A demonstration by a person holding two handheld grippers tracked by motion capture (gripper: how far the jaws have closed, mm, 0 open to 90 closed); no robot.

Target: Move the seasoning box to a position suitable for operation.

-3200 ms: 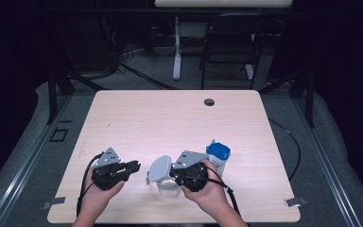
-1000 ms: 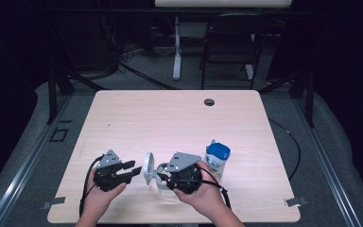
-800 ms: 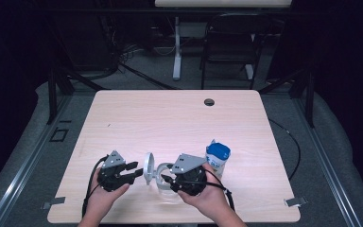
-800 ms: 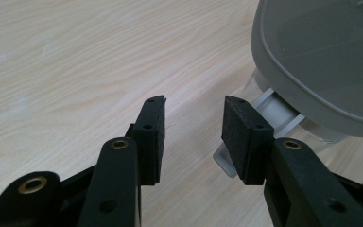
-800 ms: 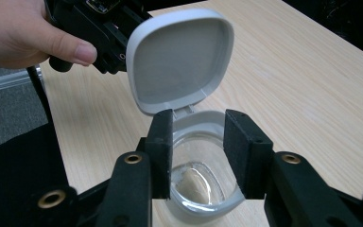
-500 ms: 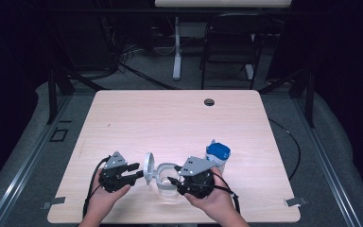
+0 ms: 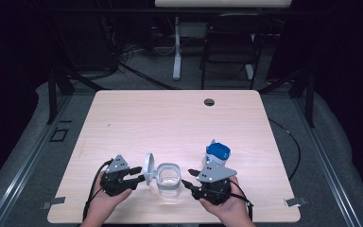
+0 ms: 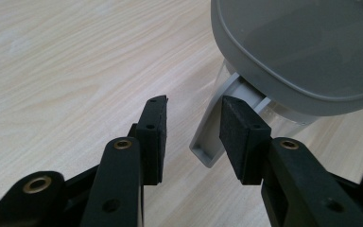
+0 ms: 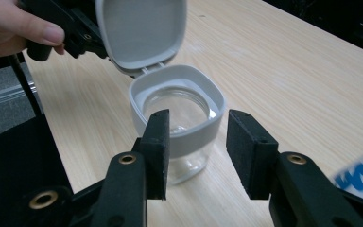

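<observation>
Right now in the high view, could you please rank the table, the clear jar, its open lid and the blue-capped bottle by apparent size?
1. The table, by far the largest.
2. The clear jar and the blue-capped bottle look about alike; I would not rank them.
3. The open lid, seen nearly edge-on, looks smallest.

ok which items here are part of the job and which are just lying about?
In the job:
- clear jar with grey collar, standing open
- its hinged grey lid, flipped up
- left gripper at the lid's hinge tab
- right gripper just off the jar, nothing between its pads

Lying about:
- blue-capped bottle behind the right gripper
- dark round hole near the table's far edge
</observation>
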